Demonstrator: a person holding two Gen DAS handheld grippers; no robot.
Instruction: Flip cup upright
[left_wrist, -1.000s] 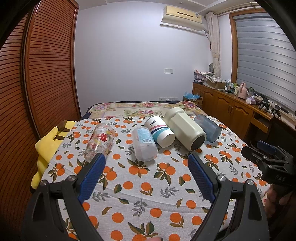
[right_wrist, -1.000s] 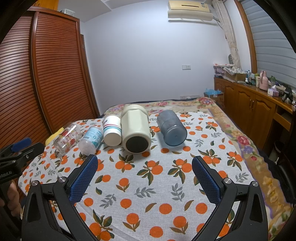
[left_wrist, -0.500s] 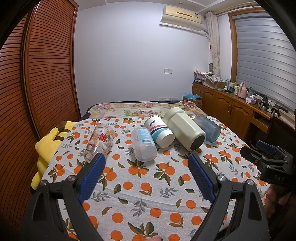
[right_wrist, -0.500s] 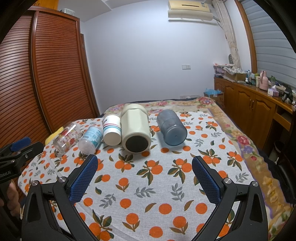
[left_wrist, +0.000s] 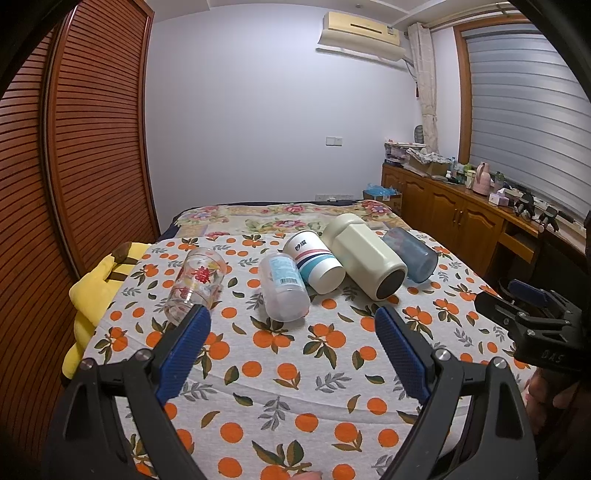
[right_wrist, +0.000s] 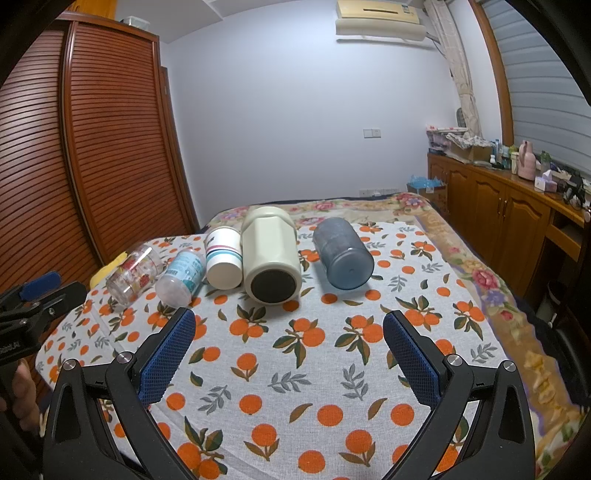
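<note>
Lying on their sides across the orange-print cloth (left_wrist: 280, 373) were, left to right, a printed glass cup (left_wrist: 195, 282), a clear plastic cup (left_wrist: 282, 288), a striped white cup (left_wrist: 317, 260), a cream flask (left_wrist: 365, 256) and a blue tumbler (left_wrist: 410, 253). Both the left gripper (left_wrist: 291, 332) and right gripper (right_wrist: 288, 336) hung released and empty, short of the row. Nothing was righted yet; the approach seemed in hand, and the next move called for closing across one cup's body.

Five cups (left_wrist: 283, 289) on their sides (none upright) beyond spread, empty left tongs (left_wrist: 291, 330).
</note>
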